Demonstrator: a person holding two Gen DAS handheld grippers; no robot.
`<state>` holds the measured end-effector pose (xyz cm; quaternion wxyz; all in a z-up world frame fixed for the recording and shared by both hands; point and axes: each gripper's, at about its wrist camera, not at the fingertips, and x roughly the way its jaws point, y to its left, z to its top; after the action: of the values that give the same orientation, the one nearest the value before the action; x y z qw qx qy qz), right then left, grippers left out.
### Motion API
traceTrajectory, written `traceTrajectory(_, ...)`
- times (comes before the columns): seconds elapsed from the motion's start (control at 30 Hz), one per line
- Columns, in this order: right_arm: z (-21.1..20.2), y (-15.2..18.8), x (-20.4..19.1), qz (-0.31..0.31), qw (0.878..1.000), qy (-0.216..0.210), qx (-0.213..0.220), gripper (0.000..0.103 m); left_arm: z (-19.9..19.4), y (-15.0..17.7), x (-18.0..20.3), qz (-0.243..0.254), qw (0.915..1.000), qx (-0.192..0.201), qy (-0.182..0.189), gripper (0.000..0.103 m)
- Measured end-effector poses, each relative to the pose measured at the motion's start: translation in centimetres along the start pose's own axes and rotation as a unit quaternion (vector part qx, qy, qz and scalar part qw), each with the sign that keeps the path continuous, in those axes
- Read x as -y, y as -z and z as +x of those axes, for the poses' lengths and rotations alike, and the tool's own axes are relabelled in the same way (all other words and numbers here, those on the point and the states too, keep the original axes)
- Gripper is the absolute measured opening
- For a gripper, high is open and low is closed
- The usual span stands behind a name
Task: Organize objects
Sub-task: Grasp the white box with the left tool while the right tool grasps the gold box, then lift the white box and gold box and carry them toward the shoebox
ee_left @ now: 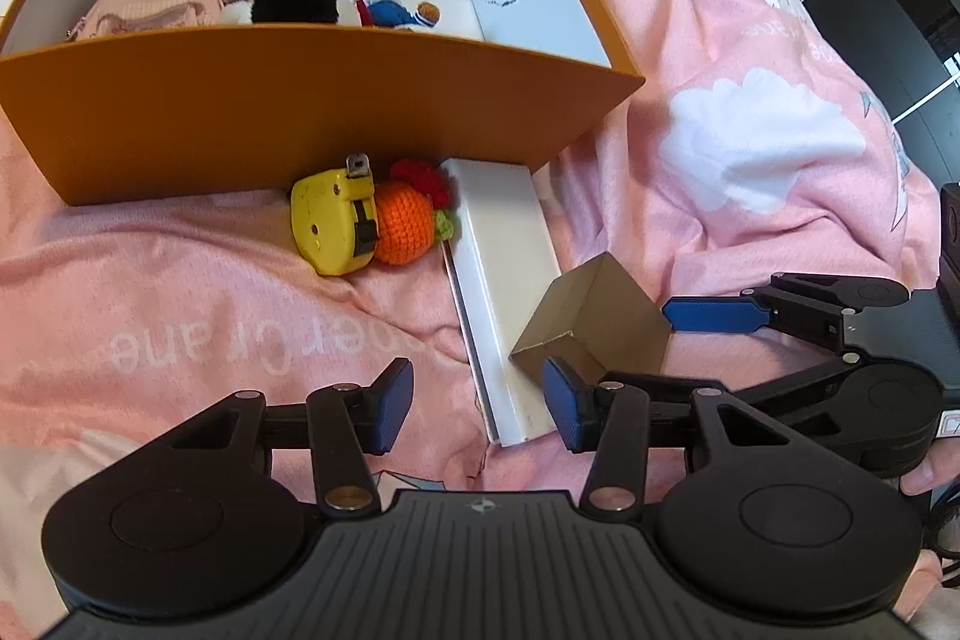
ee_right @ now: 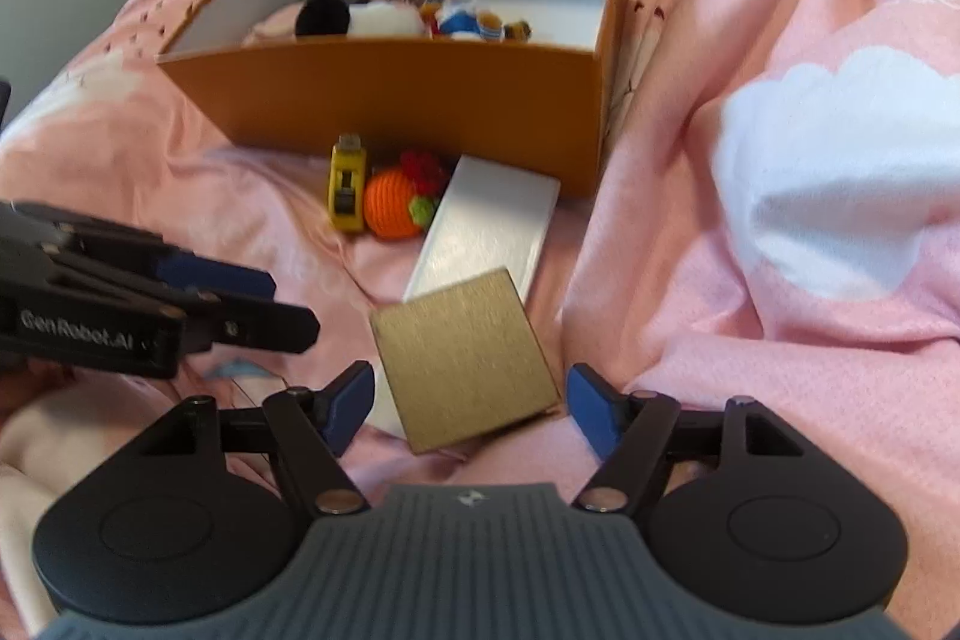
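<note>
An orange box [ee_left: 300, 112] [ee_right: 384, 100] stands on the pink bedspread, holding soft toys, a pink pouch [ee_left: 150, 10] and a book. In front of it lie a yellow tape measure [ee_left: 333, 220] [ee_right: 347, 187], an orange crochet fruit [ee_left: 402, 232] [ee_right: 390, 202], a long white box [ee_left: 504, 280] [ee_right: 492, 226] and a small brown cardboard box [ee_left: 594, 322] [ee_right: 468, 364]. My left gripper [ee_left: 477, 406] is open and empty over the white box's near end. My right gripper [ee_right: 471, 409] is open with the brown box between its fingers, apart from the pads.
The pink bedspread [ee_right: 780, 280] is rumpled, with a raised fold to the right of the boxes. Dark furniture and a window [ee_left: 888, 10] lie beyond the bed at the upper right.
</note>
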<state>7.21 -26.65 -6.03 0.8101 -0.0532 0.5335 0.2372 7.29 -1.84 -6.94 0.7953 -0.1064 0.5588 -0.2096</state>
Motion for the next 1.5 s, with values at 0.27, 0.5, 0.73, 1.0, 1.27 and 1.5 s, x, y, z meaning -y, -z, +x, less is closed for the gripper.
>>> traceTrajectory(0.27,1.4,0.4,-0.1,-0.035,0.999,0.006,-0.003,0.065,1.4,0.3,-0.1,0.002,0.9999,-0.016,0.001,0.056)
traceTrajectory(0.5,-1.1,-0.4,0.8,-0.018,0.999,0.021,0.034,0.064,2.6,-0.8,0.1,0.0,0.9998,-0.015,0.012,0.056)
traceTrajectory(0.73,-1.6,-1.8,3.2,0.014,0.998,0.036,0.043,0.064,6.1,-2.0,-1.5,-0.069,0.9965,-0.037,0.031,0.058)
traceTrajectory(1.0,0.6,-2.3,5.0,0.046,0.998,0.02,0.024,0.064,8.8,-2.5,-2.3,-0.117,0.9906,-0.047,0.053,0.078)
traceTrajectory(1.27,1.5,-2.5,5.2,0.054,0.998,0.007,0.016,0.066,9.0,-2.7,-2.0,-0.116,0.9903,-0.039,0.065,0.06)
traceTrajectory(1.5,1.4,-2.1,5.0,0.051,0.999,0.0,0.017,0.061,7.1,-2.3,-1.1,-0.091,0.9942,-0.026,0.052,0.045)
